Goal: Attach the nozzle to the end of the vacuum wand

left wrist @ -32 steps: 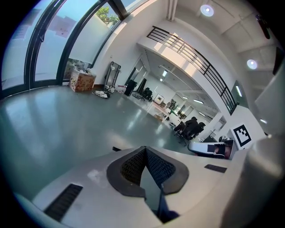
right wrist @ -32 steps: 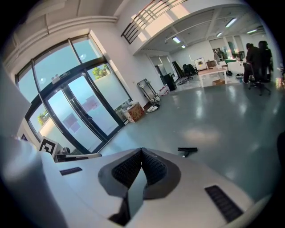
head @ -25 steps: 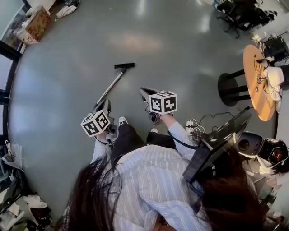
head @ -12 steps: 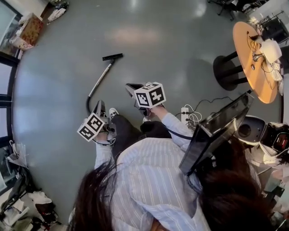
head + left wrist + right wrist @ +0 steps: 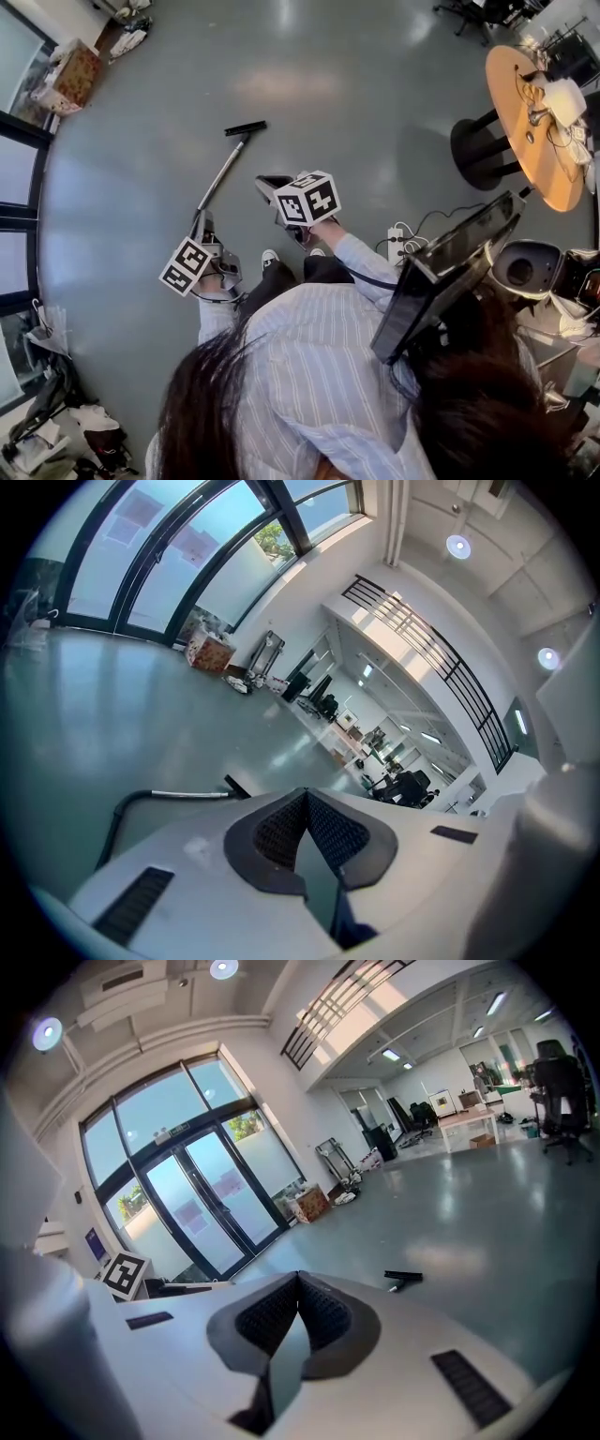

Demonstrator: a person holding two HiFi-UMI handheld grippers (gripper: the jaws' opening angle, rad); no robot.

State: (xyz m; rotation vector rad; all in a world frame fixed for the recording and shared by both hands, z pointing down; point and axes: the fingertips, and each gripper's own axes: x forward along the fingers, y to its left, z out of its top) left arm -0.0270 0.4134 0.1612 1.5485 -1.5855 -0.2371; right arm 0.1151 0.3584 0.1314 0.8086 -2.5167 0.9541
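The vacuum wand (image 5: 223, 176) is a silver tube lying on the grey floor, with a black hose bend at its near end. A flat black nozzle (image 5: 246, 128) lies across its far end; I cannot tell whether the two are joined. My left gripper (image 5: 204, 228) is shut and empty, held above the wand's near end. My right gripper (image 5: 269, 184) is also shut and empty, to the right of the wand. The left gripper view shows the wand (image 5: 183, 794) and nozzle (image 5: 234, 786) beyond the shut jaws (image 5: 303, 796). The nozzle (image 5: 403, 1278) lies far off past the right gripper (image 5: 298, 1280).
A round wooden table (image 5: 525, 141) with clutter and a black stool base (image 5: 476, 152) stand at the right. A power strip (image 5: 395, 246) with cables lies near the person's feet. A cardboard box (image 5: 77, 70) sits by the glass doors (image 5: 202, 1208). Clutter lines the lower left wall.
Both grippers have drifted left in the head view and stayed shut. The person's feet have shifted. The wand and nozzle lie as before.
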